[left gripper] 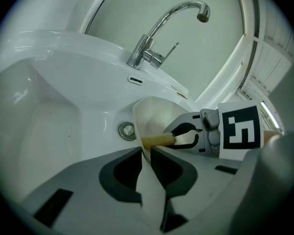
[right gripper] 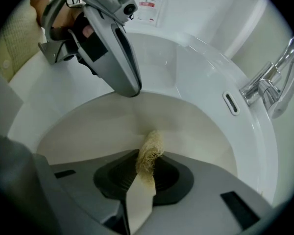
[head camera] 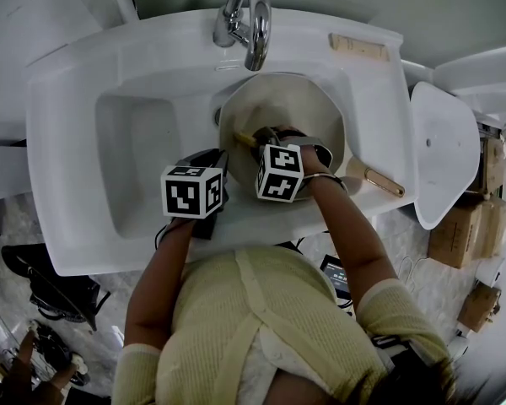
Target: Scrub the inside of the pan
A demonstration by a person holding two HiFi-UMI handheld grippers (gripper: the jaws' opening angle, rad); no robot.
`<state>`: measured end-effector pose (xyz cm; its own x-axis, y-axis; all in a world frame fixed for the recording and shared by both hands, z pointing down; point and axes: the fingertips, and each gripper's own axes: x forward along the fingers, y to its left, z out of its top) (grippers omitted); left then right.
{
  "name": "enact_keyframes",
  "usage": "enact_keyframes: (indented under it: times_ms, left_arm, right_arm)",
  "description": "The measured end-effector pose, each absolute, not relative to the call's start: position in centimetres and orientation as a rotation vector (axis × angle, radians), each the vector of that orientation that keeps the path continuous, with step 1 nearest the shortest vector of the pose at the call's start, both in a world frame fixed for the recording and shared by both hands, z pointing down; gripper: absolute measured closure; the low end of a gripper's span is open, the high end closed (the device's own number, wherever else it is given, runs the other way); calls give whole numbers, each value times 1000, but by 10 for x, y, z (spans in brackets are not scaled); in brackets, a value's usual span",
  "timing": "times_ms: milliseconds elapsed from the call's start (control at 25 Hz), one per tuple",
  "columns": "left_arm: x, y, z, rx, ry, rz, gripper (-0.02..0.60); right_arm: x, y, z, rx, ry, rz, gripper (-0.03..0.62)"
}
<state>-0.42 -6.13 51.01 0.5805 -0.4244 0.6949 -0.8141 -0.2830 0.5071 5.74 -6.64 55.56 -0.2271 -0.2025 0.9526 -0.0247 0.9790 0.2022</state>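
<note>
A cream pan [head camera: 287, 108] stands tilted in the white sink [head camera: 76, 133], with its wooden handle [head camera: 378, 180] lying over the front right rim. My left gripper [head camera: 222, 160] is shut on the pan's near rim [left gripper: 142, 131], which runs between the jaws of the left gripper [left gripper: 147, 153]. My right gripper [right gripper: 147, 156] is shut on a yellow fibrous scrubber [right gripper: 151, 148], whose tip touches the pan's inner wall [right gripper: 137, 119]. In the left gripper view, the right gripper [left gripper: 179, 138] holds the scrubber [left gripper: 158, 140] inside the pan.
A chrome faucet [head camera: 246, 19] stands over the pan at the back. The drain [left gripper: 127, 130] lies just left of the pan. A soap bottle [right gripper: 148, 6] sits on the sink's edge. A white oval lid [head camera: 443, 150] and cardboard boxes [head camera: 455, 234] are at the right.
</note>
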Motion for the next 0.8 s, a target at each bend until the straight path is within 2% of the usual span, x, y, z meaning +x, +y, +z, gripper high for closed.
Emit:
enact_keyframes:
  times_ms: [800]
  left_arm:
    - [-4,-61,510,1922,-978,557,488]
  right_arm:
    - [71,-12,545,-32,-1810,9,511]
